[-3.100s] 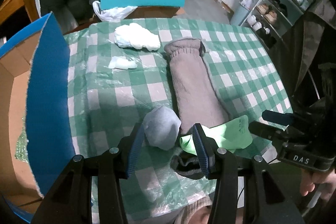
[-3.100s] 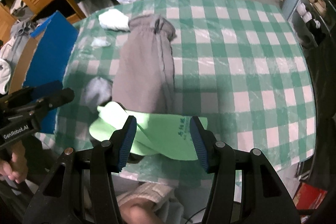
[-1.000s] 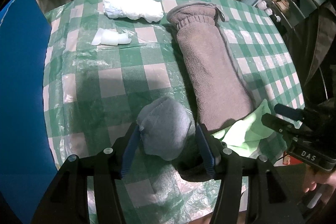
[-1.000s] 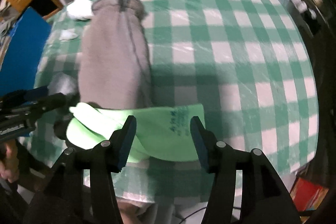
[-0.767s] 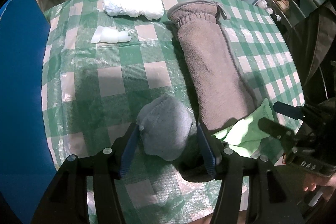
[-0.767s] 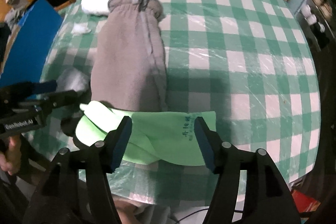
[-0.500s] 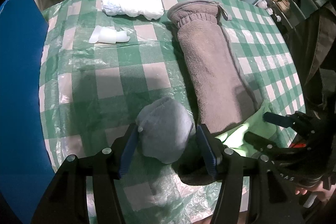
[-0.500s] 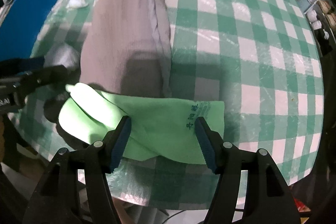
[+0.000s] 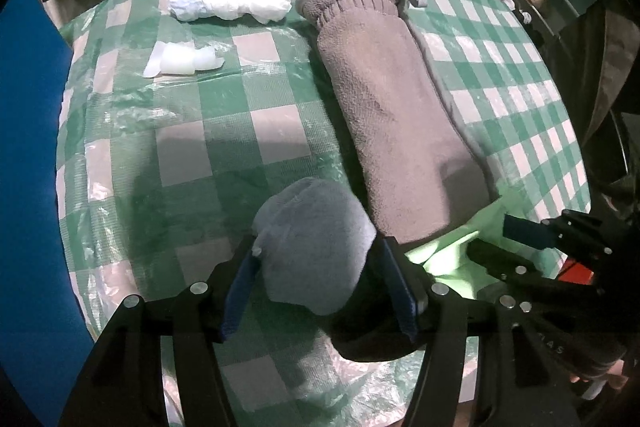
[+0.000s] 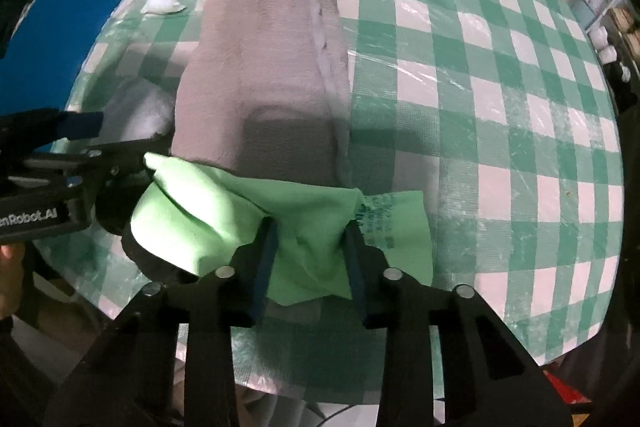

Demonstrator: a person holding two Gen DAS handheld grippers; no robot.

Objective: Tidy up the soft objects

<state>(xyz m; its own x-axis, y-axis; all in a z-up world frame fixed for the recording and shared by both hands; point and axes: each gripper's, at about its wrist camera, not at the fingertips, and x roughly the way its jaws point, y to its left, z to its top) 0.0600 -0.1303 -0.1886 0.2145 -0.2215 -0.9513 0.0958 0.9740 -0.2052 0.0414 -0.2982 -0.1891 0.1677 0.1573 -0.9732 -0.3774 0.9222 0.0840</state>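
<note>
Closing right tool now bunches green cloth between its pads.

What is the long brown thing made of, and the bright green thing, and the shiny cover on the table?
The long brown-grey sleeve looks like fuzzy terry or fleece: its surface is nubby and matte. The green glove, bunched between the closing right gripper, looks like thin knit fabric, since it folds softly. The checked table cover is probably plastic: it glints and wrinkles.
</note>
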